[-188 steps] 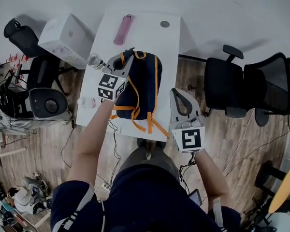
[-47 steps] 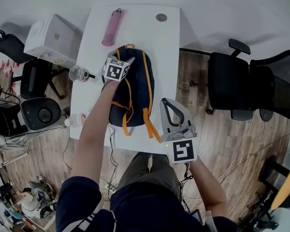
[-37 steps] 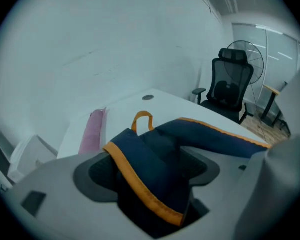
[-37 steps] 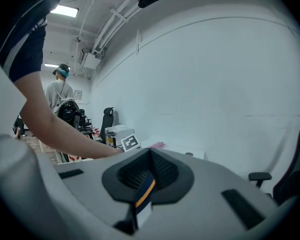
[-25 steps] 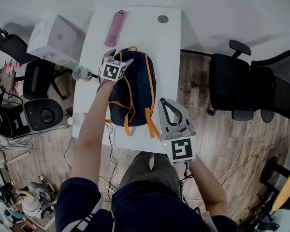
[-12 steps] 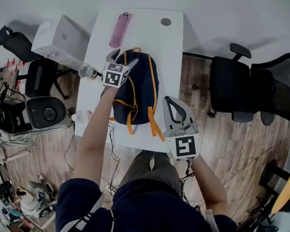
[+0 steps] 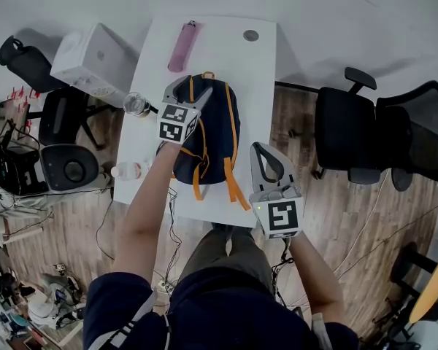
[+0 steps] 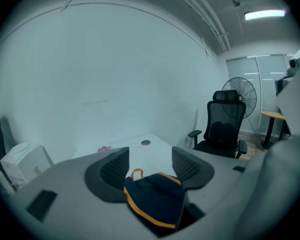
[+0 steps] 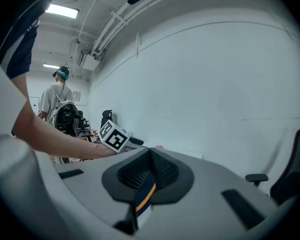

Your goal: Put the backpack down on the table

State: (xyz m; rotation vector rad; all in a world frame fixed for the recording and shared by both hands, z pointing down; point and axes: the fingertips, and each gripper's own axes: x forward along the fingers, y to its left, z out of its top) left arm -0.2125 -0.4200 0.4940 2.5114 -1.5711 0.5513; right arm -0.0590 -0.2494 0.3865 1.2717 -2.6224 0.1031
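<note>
One backpack strap [image 7: 236, 192] (orange) seemingly ends near the table [image 7: 217, 216] edge.

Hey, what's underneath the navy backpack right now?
The backpack lies flat on the white table, so the tabletop is what is under it. That patch of table is fully covered, so whether anything else lies beneath the backpack cannot be seen.

No legible words, numbers or brands, only black-and-white square code patterns on the left white cube [image 7: 177, 122] and the right white cube [image 7: 281, 217]
</note>
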